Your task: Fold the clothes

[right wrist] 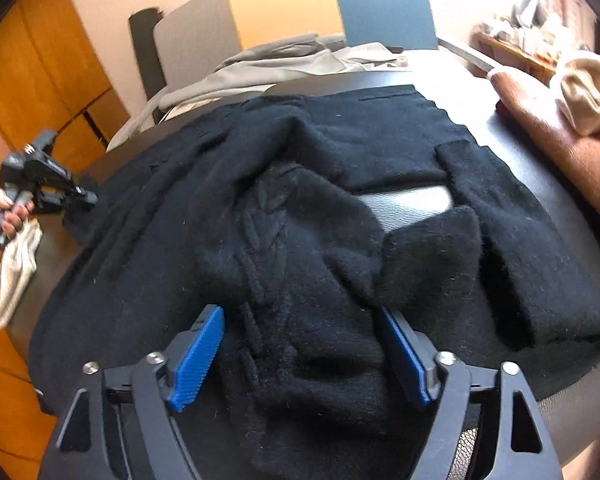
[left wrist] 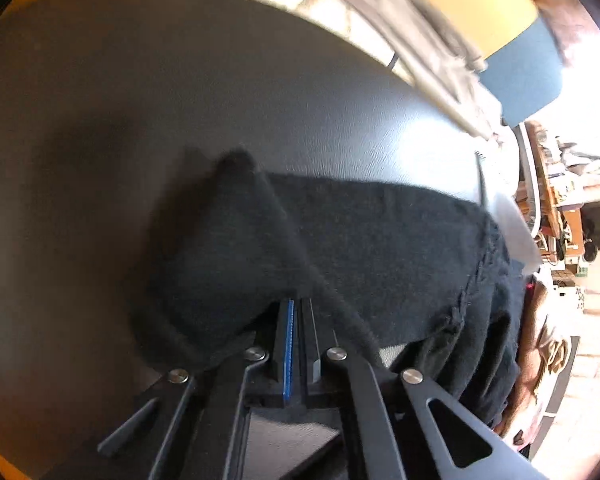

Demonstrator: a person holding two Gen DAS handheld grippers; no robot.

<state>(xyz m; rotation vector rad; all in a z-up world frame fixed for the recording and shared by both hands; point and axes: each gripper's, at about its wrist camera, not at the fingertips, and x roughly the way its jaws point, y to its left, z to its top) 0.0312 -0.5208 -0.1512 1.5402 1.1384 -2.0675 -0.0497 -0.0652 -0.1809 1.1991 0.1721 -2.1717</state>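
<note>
1. A black knit sweater (right wrist: 300, 200) lies spread and rumpled across a dark grey table (right wrist: 532, 168), covering most of the top as the right wrist camera sees it.
2. The right gripper (right wrist: 300, 352) hangs over the sweater's near edge with its jaws wide apart; a bunched fold of the knit sits between the blue pads (right wrist: 198, 360), which do not press on it.
3. The left gripper (left wrist: 296, 320) has its jaws closed together on a fold of the sweater (left wrist: 360, 240), the cloth draped up over its fingertips in the left wrist view.
4. From the right wrist camera, the left gripper (right wrist: 76, 200) appears at the table's far left, held in a hand (right wrist: 8, 212), with its tip at the sweater's left edge.
5. A sleeve (right wrist: 512, 216) runs along the right side of the table, with a patch of bare tabletop showing beside it.
6. Grey clothes (right wrist: 284, 64) are heaped at the far edge, in front of a chair (right wrist: 292, 4) with grey, yellow and blue panels.
7. A pale cloth (right wrist: 14, 276) hangs at the table's left side, below the hand.
8. A brown and a cream garment (right wrist: 580, 92) lie at the far right.
</note>
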